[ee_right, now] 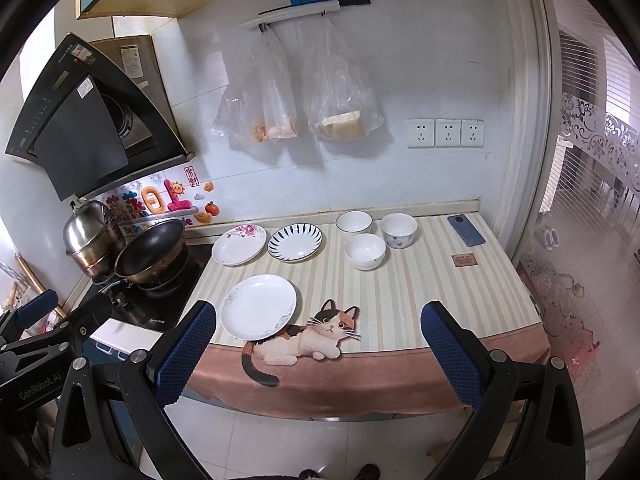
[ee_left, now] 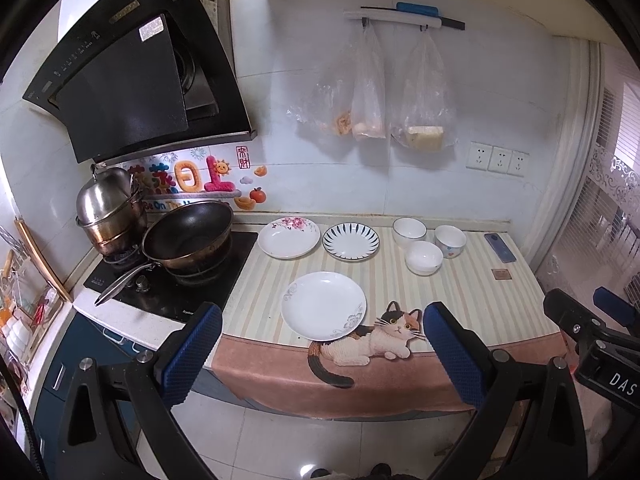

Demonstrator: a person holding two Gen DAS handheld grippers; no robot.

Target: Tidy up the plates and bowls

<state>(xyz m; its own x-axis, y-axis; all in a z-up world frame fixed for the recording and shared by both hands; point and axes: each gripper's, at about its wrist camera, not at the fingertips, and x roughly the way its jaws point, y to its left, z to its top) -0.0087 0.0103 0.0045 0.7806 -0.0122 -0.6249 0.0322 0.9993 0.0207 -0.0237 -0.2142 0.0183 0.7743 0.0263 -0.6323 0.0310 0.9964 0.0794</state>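
Three plates lie on the striped counter cloth (ee_left: 460,300): a white plate with grey scrolls (ee_left: 323,306) (ee_right: 259,306) near the front edge, a pink-flowered plate (ee_left: 289,237) (ee_right: 239,244) and a blue-striped plate (ee_left: 351,241) (ee_right: 295,242) at the back. Right of them stand three bowls: a dark-rimmed one (ee_left: 409,231) (ee_right: 353,222), a plain white one (ee_left: 423,257) (ee_right: 365,251) and a patterned one (ee_left: 450,241) (ee_right: 398,230). My left gripper (ee_left: 322,348) and right gripper (ee_right: 318,346) hover open before the counter's front edge, holding nothing.
A wok (ee_left: 188,236) and a steel steamer pot (ee_left: 108,208) sit on the stove at left, under a black hood (ee_left: 132,72). A phone (ee_left: 500,247) and a small brown card (ee_left: 501,274) lie at the counter's right end. Plastic bags (ee_left: 372,92) hang on the wall.
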